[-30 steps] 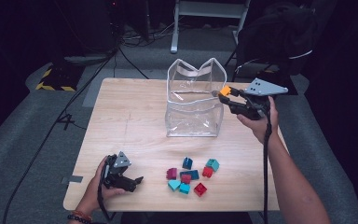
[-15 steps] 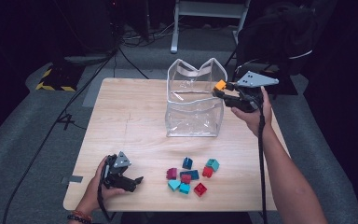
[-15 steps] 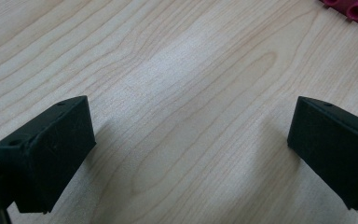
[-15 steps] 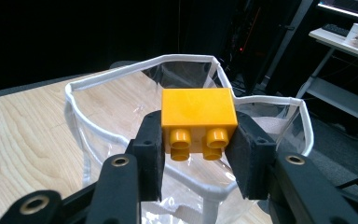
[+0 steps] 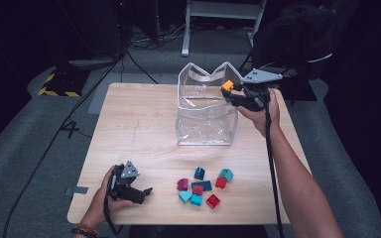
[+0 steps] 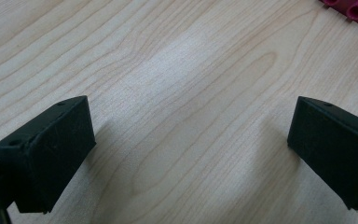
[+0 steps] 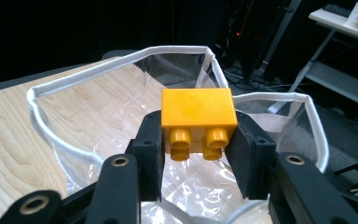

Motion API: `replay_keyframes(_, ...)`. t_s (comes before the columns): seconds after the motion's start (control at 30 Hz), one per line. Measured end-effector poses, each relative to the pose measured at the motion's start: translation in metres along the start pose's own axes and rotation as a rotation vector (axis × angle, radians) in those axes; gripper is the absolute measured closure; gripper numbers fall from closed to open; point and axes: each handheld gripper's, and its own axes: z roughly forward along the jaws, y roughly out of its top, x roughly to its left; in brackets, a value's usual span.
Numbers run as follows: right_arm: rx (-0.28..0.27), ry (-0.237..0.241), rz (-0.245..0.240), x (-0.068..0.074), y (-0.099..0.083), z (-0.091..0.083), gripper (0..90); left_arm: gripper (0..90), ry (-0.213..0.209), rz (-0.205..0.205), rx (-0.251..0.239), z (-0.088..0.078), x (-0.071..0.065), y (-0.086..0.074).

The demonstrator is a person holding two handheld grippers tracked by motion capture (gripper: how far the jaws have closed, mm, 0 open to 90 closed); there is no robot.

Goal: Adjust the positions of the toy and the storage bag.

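We hold the orange block clamped between the pads of our right gripper, studs facing the camera, just above the open rim of the clear bag standing on the bench. Our left gripper rests on the bench, wide open and empty.

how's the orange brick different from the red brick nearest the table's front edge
The orange brick is clamped in the right gripper, held up at the rim of the clear bag; the red brick lies loose on the table among other bricks. The orange brick's studs point sideways, back toward the gripper; the red brick's studs face up. Both are studded plastic building bricks.
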Motion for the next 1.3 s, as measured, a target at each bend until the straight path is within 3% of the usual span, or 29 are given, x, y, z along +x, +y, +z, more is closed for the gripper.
replay_keyframes(0.43, 0.049, -0.033, 0.0, -0.005, 0.0, 0.016, 58.8, 0.8, 0.0, 0.0, 0.0, 0.0, 0.0, 0.0)
replay_keyframes(0.57, 0.049, -0.055, 0.026, -0.006, 0.0, 0.018, 45.8, 0.8, 0.0, 0.0, 0.0, 0.0, 0.0, 0.0)
replay_keyframes(0.77, 0.031, -0.1, 0.045, -0.01, -0.003, 0.013, 41.8, 0.8, 0.001, 0.0, -0.001, 0.0, 0.0, 0.0)
replay_keyframes(0.93, 0.05, -0.156, 0.048, -0.012, -0.008, 0.01, 40.5, 0.8, 0.001, 0.0, -0.001, 0.0, 0.0, 0.0)
replay_keyframes(1.07, 0.039, -0.148, 0.082, -0.013, -0.016, 0.006, 39.7, 1.2, 0.007, 0.004, -0.001, 0.0, 0.0, 0.0)
replay_keyframes(1.3, 0.052, -0.171, 0.072, -0.008, -0.025, 0.003, 36.8, 1.2, 0.008, 0.004, -0.001, 0.0, 0.0, 0.0)
